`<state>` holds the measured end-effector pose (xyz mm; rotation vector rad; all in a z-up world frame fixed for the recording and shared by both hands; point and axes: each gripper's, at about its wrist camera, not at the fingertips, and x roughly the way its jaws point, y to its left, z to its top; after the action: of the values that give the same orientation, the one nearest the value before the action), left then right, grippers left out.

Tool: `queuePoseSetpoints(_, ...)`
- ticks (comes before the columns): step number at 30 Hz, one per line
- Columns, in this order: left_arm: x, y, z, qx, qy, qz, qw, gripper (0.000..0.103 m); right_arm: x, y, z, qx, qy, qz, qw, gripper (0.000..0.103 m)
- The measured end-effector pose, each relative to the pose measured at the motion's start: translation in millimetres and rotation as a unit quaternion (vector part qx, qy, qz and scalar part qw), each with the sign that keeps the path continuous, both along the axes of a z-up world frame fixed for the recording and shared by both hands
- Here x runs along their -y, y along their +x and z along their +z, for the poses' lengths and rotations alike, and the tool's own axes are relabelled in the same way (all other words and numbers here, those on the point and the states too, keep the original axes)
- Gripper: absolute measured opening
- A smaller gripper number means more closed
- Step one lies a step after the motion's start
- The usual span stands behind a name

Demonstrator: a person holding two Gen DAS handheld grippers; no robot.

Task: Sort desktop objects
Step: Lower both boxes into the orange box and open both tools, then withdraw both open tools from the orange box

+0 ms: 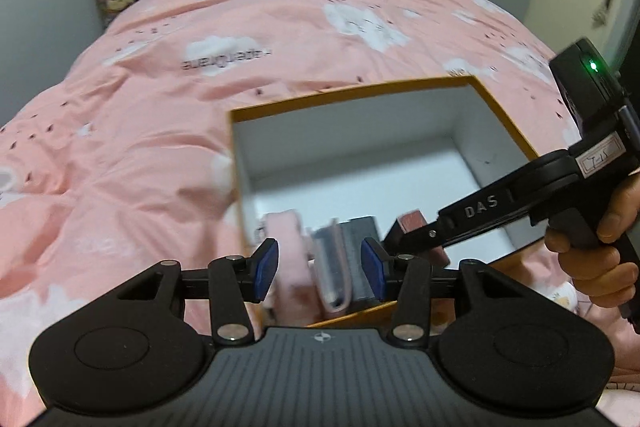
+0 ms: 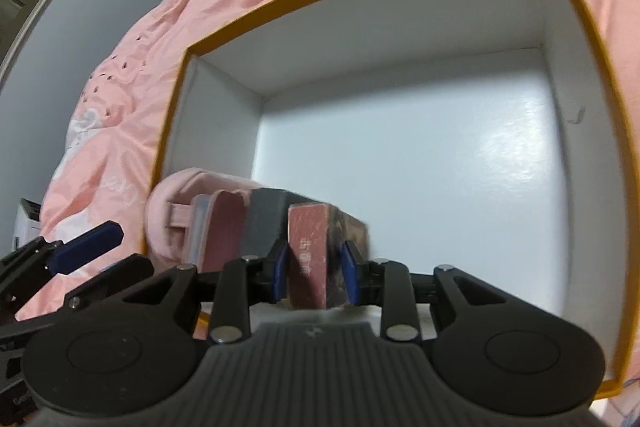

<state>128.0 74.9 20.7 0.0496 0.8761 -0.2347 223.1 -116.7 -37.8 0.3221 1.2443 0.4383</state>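
The box (image 2: 592, 39) is edged in orange-yellow and lined in white. The bedcover (image 1: 132, 131) is coloured pink and printed with white clouds, small dark marks and dark lettering. The left tongs (image 1: 319, 269) and right tongs (image 2: 315, 269) are finished in black with blue pads. The small carton (image 2: 310, 259) is coloured dusty red. The pouch (image 2: 168, 211) is coloured pale pink.

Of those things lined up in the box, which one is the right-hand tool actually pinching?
The reddish-brown box at the right end of the row. The right gripper has its blue pads on both its sides; the grey block and pink pouch beside it are not gripped.
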Motion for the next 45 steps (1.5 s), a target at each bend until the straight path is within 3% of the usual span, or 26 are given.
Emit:
queuePoseSetpoints(5, -11.4, -6.7, -4.2, -0.001, -0.018, 0.028, 0.9994, 0.053, -1.2, 0.3, -1.2, 0.000, 0.022, -0.004, 1.000, 0.035)
queuePoseSetpoints(10, -28.4, -14.5, -10.2, 0.005, -0.061, 0.072, 0.9955, 0.053, 4.2, 0.7, 2.6, 0.007, 0.034, 0.006, 0.999, 0.055)
queuePoseSetpoints(14, -39.6, -14.5, -19.6, -0.003, -0.089, 0.094, 0.9916, 0.053, 7.1, 7.9, -8.8, -0.023, 0.069, -0.002, 0.997, 0.067)
queuePoseSetpoints(21, -54.1, -11.2, -37.5, -0.030, -0.154, 0.099, 0.9826, 0.053, 11.5, 19.6, -37.1, -0.067, 0.126, -0.055, 0.988, 0.068)
queuePoseSetpoints(23, -55.7, -11.5, -41.5, -0.035, -0.163, 0.100, 0.9810, 0.053, 10.5, 21.1, -42.1, -0.074, 0.138, -0.057, 0.986, 0.060)
queuePoseSetpoints(27, -56.5, -11.7, -42.1, -0.035, -0.161, 0.100, 0.9812, 0.053, 3.9, 19.3, -40.8, -0.083, 0.141, -0.034, 0.986, 0.056)
queuePoseSetpoints(30, -55.8, -11.0, -41.9, -0.037, -0.162, 0.098, 0.9812, 0.053, 6.0, 20.0, -41.9, -0.081, 0.124, -0.045, 0.988, 0.051)
queuePoseSetpoints(36, -50.8, -11.9, -41.4, -0.038, -0.144, 0.100, 0.9838, 0.053, -2.4, 17.2, -36.4, -0.057, 0.095, -0.028, 0.993, 0.052)
queuePoseSetpoints(42, -40.9, -18.7, -29.6, -0.011, -0.107, 0.113, 0.9878, 0.053, -1.9, 8.7, -20.5, -0.003, 0.076, -0.013, 0.997, 0.052)
queuePoseSetpoints(45, -35.7, -24.9, -20.7, 0.004, -0.087, 0.120, 0.9889, 0.053, -2.7, -3.8, -2.6, 0.050, 0.044, 0.002, 0.998, 0.052)
